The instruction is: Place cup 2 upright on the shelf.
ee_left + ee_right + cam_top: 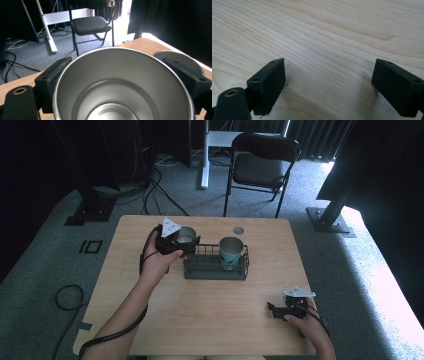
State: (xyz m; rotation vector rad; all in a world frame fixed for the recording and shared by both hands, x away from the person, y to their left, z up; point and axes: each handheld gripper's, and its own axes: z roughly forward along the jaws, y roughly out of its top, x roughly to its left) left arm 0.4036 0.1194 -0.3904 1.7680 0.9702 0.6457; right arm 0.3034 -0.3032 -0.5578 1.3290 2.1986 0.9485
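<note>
A bare steel cup sits between the jaws of my left gripper, which is shut on its sides at the left end of a dark wire basket. In the left gripper view the steel cup opens toward the camera, empty, with the black fingers pressed against its wall. Whether the cup stands inside the basket I cannot tell. A second cup, steel with a teal band, stands upright in the basket's right half, and its rim shows behind the held one. My right gripper rests open on the wooden table, holding nothing.
A round grommet hole lies in the table's far edge behind the basket. Beyond the table a black folding chair stands on grey carpet, with a white desk leg and cables to its left. Bare wood lies between the basket and my right gripper.
</note>
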